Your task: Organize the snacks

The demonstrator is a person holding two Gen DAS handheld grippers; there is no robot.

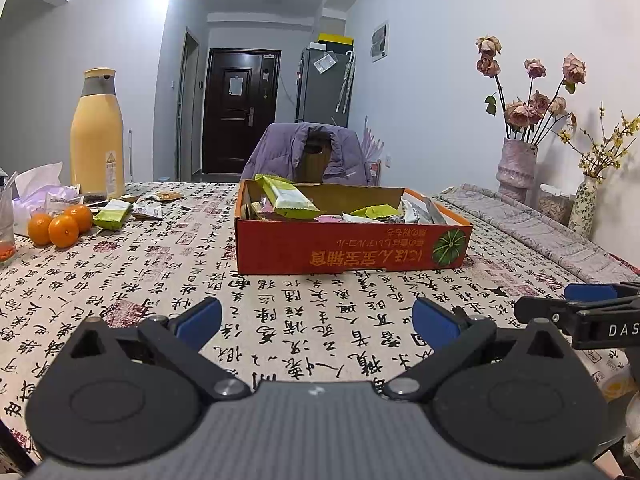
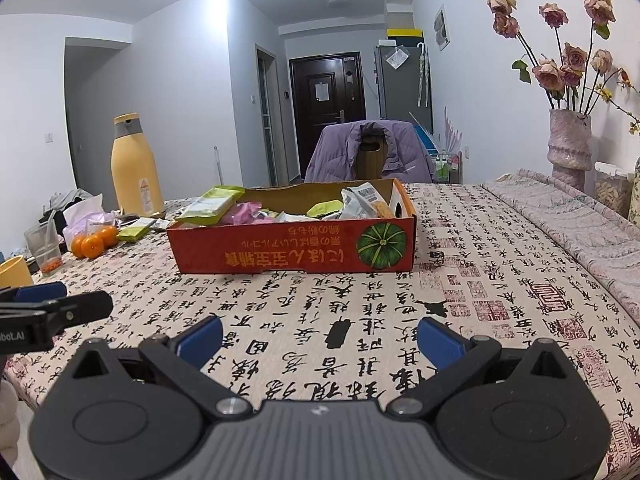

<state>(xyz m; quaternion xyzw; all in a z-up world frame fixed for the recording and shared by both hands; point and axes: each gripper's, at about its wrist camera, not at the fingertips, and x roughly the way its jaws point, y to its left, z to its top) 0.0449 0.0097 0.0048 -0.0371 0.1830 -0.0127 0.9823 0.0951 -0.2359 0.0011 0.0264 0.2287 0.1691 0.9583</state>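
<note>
A red cardboard box stands mid-table, holding several snack packets, among them a green-and-white one leaning on its back left. Loose snack packets lie on the tablecloth at the far left. My left gripper is open and empty, low over the table's near side, well short of the box. My right gripper is open and empty, also near the front edge. Each gripper shows at the side of the other's view.
A tall yellow bottle stands at the back left, with three oranges, tissue and a plastic cup near it. Vases of dried flowers stand at the right. A chair with a purple jacket is behind the table.
</note>
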